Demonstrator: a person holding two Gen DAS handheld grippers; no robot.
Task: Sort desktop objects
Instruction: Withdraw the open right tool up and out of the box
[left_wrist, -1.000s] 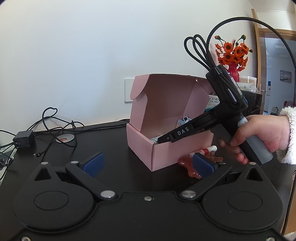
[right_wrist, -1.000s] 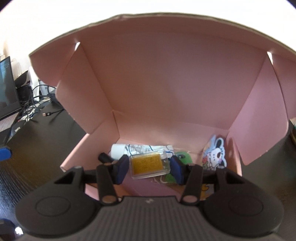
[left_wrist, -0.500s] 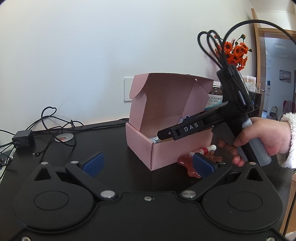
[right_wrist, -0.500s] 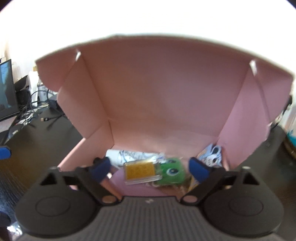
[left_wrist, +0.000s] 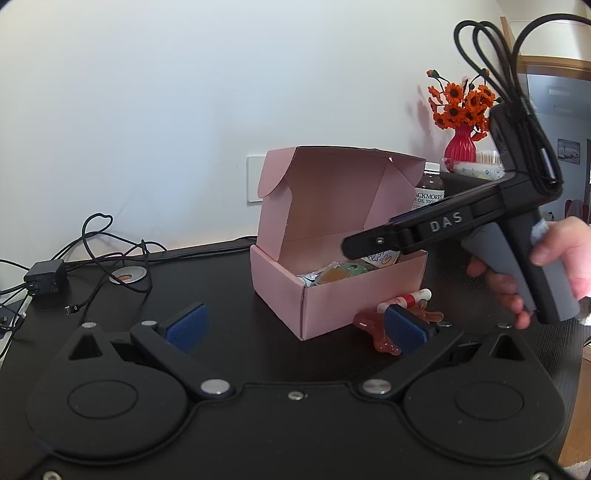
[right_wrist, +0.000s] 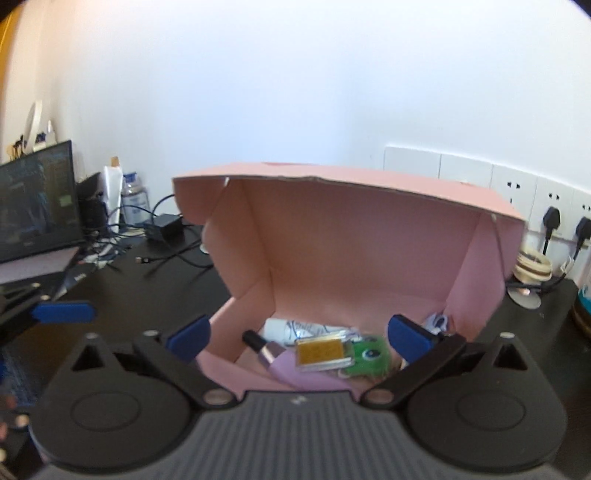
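An open pink box (left_wrist: 332, 299) stands on the black desk with its lid up. Inside it lie a clear case with a yellow insert (right_wrist: 324, 352), a green frog piece (right_wrist: 369, 356), a lilac tube with a black cap (right_wrist: 273, 354) and a white printed tube (right_wrist: 295, 328). My right gripper (right_wrist: 298, 336) hovers just before the box (right_wrist: 332, 240). Its jaws are opening wide and grip nothing, and the yellow case rests below them. From the left wrist view my right gripper (left_wrist: 356, 245) slants down over the box rim, held by a hand (left_wrist: 554, 266). My left gripper (left_wrist: 295, 328) is open, low over the desk, facing the box.
A red-and-white lip balm (left_wrist: 406, 298) and an orange translucent piece (left_wrist: 371, 326) lie by the box's right corner. Cables and a charger (left_wrist: 46, 280) sit at the left, with a bottle (left_wrist: 428, 192) and a red vase (left_wrist: 460, 146) behind. A laptop (right_wrist: 37, 206) stands far left.
My right gripper let go of the yellow case, opened wide and drew back and up out of the box. The case now lies inside. The left gripper has not moved.
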